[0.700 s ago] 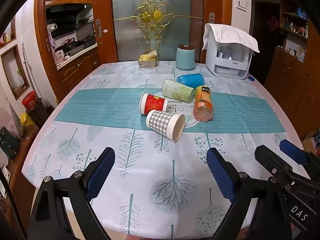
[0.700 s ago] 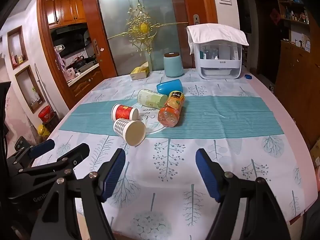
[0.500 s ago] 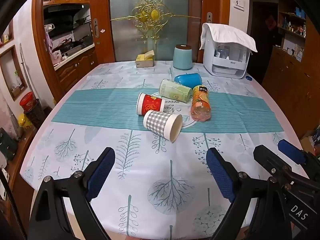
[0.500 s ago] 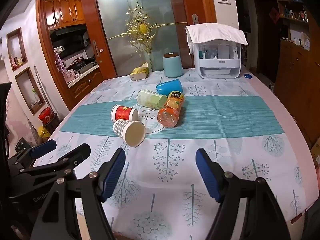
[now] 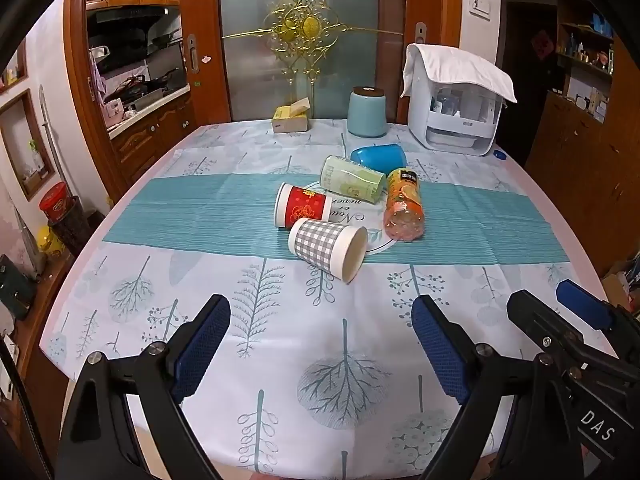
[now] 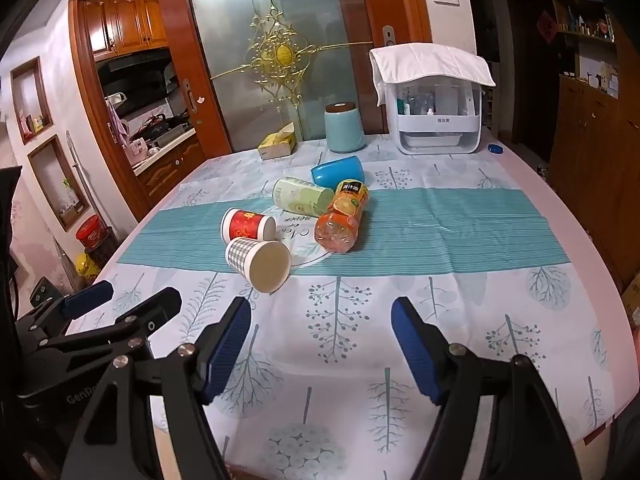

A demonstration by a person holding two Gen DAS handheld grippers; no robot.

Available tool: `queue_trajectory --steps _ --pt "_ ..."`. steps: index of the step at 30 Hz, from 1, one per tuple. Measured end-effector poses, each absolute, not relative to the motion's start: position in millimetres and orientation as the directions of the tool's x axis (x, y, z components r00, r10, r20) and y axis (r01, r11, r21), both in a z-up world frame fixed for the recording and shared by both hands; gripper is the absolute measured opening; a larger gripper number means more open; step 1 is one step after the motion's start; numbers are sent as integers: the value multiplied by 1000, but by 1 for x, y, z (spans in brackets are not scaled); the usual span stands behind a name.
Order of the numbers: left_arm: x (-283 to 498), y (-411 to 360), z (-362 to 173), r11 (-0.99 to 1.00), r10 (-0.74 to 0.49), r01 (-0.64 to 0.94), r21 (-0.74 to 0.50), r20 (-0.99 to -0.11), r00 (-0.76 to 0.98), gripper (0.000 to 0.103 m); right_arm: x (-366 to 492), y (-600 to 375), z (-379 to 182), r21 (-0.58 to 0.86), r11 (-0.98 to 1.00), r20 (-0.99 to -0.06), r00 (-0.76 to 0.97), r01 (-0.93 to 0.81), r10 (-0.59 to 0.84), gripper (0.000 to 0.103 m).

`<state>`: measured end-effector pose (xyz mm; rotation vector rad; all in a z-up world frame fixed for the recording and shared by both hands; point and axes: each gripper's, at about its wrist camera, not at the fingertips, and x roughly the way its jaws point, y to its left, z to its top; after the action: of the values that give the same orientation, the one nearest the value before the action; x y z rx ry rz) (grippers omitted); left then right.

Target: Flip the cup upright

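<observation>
Several cups lie on their sides mid-table: a grey checked paper cup (image 5: 326, 249) with its mouth toward me, a red paper cup (image 5: 302, 211), a pale green cup (image 5: 351, 184) and a blue cup (image 5: 378, 158). They also show in the right wrist view: checked (image 6: 258, 262), red (image 6: 248, 225), green (image 6: 302, 196), blue (image 6: 337, 171). My left gripper (image 5: 320, 354) is open and empty, well short of the checked cup. My right gripper (image 6: 322, 354) is open and empty, to the right of the left one (image 6: 120, 304).
An orange juice bottle (image 5: 403, 210) lies beside the cups. At the table's far end stand a teal canister (image 5: 366, 113), a yellow tissue box (image 5: 291, 121) and a white organizer (image 5: 456, 118) under a cloth. A small blue cap (image 5: 500, 155) lies near the far right edge.
Both grippers have drawn back and risen slightly, so the cups look a little farther away. Both stay open. The cups have not moved.
</observation>
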<state>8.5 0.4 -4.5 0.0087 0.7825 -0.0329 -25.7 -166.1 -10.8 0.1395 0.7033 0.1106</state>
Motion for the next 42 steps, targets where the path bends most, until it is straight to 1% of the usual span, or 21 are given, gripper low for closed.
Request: queue_trajectory --steps 6,14,42 --pt "9 4 -6 999 -46 35 -30 -714 698 90 -24 -164 -14 164 985 -641 754 -45 141 73" --pt "4 3 -1 999 -47 39 -27 -695 717 90 -26 -166 -11 174 984 -629 764 -42 144 73" --pt "1 4 13 997 -78 51 -59 -699 711 90 -35 -164 4 187 981 -604 783 -45 152 73"
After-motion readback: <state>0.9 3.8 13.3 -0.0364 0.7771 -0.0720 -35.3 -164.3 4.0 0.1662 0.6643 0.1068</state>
